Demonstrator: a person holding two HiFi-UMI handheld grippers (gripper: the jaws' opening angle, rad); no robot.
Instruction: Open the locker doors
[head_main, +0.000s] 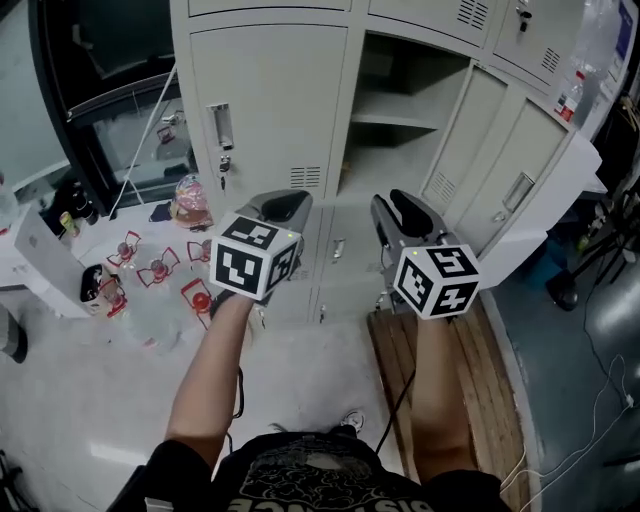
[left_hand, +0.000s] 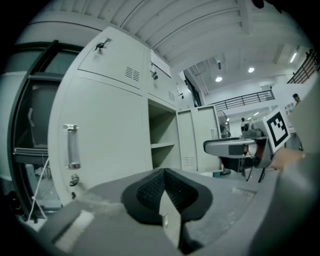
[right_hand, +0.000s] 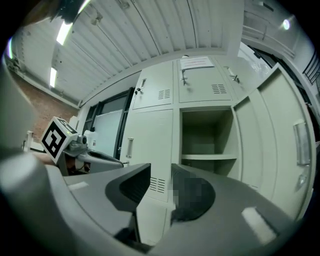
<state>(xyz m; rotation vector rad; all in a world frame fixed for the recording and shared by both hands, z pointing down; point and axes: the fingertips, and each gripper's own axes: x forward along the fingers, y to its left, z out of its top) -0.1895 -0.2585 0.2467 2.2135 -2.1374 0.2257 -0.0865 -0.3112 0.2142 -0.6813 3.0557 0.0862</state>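
- The left tongs (left_hand: 164, 171) are closed tip to tip on nothing. The right tongs (right_hand: 161, 167) stand slightly apart, also empty. Both point level at the locker, probably ready to go for a handle.
- The closed door (head_main: 270, 90) sits just left of the open compartment (head_main: 400, 105). Its handle (head_main: 222, 125) is on the side away from the compartment, so it likely swings toward it.
- The open door (head_main: 505, 165) juts out right of the compartment, and its edge narrows the room there.
- Bottles (head_main: 157, 270) crowd the floor below and left of the compartment, and a wooden pallet (head_main: 480, 370) lies below and right.
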